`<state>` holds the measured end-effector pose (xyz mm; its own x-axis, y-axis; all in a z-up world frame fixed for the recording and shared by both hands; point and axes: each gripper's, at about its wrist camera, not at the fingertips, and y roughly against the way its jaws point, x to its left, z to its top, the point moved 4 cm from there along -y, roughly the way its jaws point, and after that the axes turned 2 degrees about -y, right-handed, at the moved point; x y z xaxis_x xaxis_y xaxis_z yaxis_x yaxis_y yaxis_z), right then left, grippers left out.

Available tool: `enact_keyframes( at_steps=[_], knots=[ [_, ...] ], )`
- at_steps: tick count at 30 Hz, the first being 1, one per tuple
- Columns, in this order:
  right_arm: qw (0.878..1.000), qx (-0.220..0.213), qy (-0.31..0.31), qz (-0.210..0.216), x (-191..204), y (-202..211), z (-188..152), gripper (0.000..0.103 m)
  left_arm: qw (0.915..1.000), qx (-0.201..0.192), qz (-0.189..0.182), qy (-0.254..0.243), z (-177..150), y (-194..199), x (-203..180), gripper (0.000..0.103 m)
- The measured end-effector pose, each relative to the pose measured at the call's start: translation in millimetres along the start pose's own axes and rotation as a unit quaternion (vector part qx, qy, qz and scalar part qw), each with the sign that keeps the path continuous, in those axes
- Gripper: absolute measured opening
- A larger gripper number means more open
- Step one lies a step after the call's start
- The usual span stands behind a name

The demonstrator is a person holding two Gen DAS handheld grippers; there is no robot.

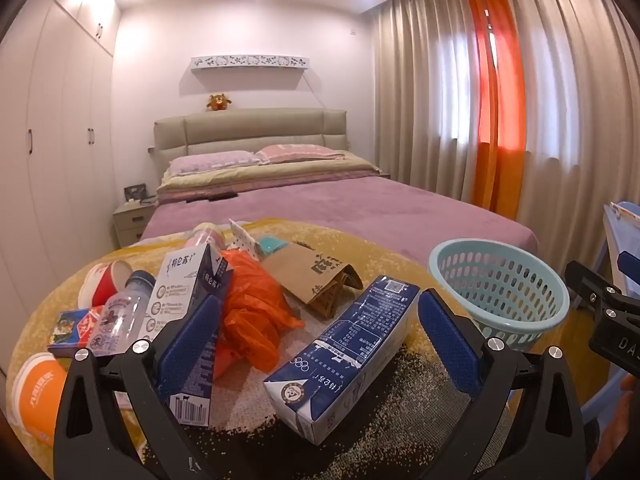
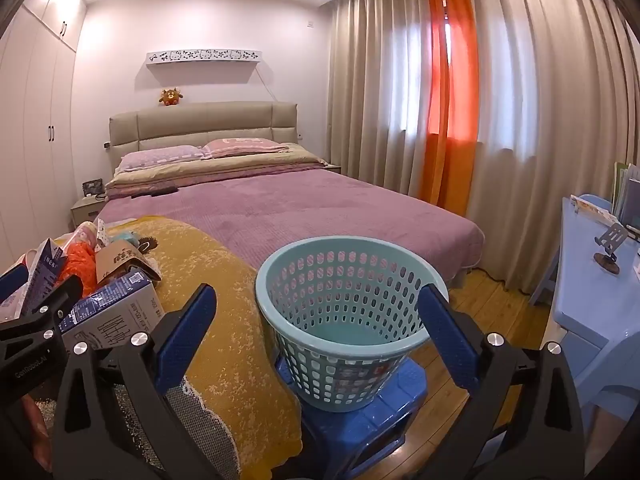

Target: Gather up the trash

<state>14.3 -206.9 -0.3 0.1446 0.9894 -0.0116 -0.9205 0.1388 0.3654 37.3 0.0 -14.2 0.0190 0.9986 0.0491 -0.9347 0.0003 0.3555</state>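
Several pieces of trash lie on a yellow blanket (image 1: 384,252). A blue-and-white milk carton (image 1: 344,356) lies flat between the fingers of my left gripper (image 1: 320,298), which is open; the pads do not press on it. A second carton (image 1: 188,292) leans by the left finger. Behind are an orange plastic bag (image 1: 248,312), a brown paper bag (image 1: 316,280), a plastic bottle (image 1: 120,312), a red cup (image 1: 104,280) and an orange cup (image 1: 36,392). My right gripper (image 2: 318,292) is open and empty in front of the teal basket (image 2: 348,320).
The basket stands on a blue plastic stool (image 2: 360,420) beside the blanket's right edge. A purple bed (image 2: 280,208) lies beyond. A blue desk (image 2: 592,292) is at the right, wood floor (image 2: 480,300) between. White wardrobes (image 1: 48,160) line the left wall.
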Motion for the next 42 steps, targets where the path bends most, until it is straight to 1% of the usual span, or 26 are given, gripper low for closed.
enact_keyframes(
  at_steps=[15, 18, 22, 26, 32, 38, 42],
  knots=[
    [1.0, 0.002, 0.0, 0.006, 2.9, -0.7, -0.1, 0.096, 1.0, 0.003, 0.0, 0.003, -0.4, -0.8, 0.2, 0.096],
    [1.0, 0.004, -0.002, 0.007, 2.6, -1.1, -0.5, 0.096, 1.0, 0.002, -0.001, 0.003, -0.7, -0.6, 6.8, 0.096],
    [1.0, 0.006, -0.003, 0.009, 2.7, -2.1, -0.5, 0.096, 1.0, 0.001, -0.001, 0.001, -3.6, -1.5, 4.1, 0.096],
    [1.0, 0.006, -0.004, 0.01, 2.5, -2.6, -0.2, 0.096, 1.0, 0.001, -0.002, 0.001, 0.0, -0.3, 1.6, 0.096],
    [1.0, 0.006, -0.006, 0.011, 2.2, -1.8, 0.3, 0.096, 0.9999, 0.002, -0.008, 0.011, 0.6, 0.4, 2.8, 0.096],
    [1.0, 0.003, -0.005, 0.013, 3.9, 1.7, 0.2, 0.096, 1.0, 0.002, -0.005, -0.005, 1.7, 2.3, -1.7, 0.096],
    [1.0, 0.002, -0.003, 0.013, 4.1, 4.1, 0.0, 0.096, 1.0, -0.002, -0.002, -0.004, 2.2, 4.6, -2.1, 0.096]
  ],
)
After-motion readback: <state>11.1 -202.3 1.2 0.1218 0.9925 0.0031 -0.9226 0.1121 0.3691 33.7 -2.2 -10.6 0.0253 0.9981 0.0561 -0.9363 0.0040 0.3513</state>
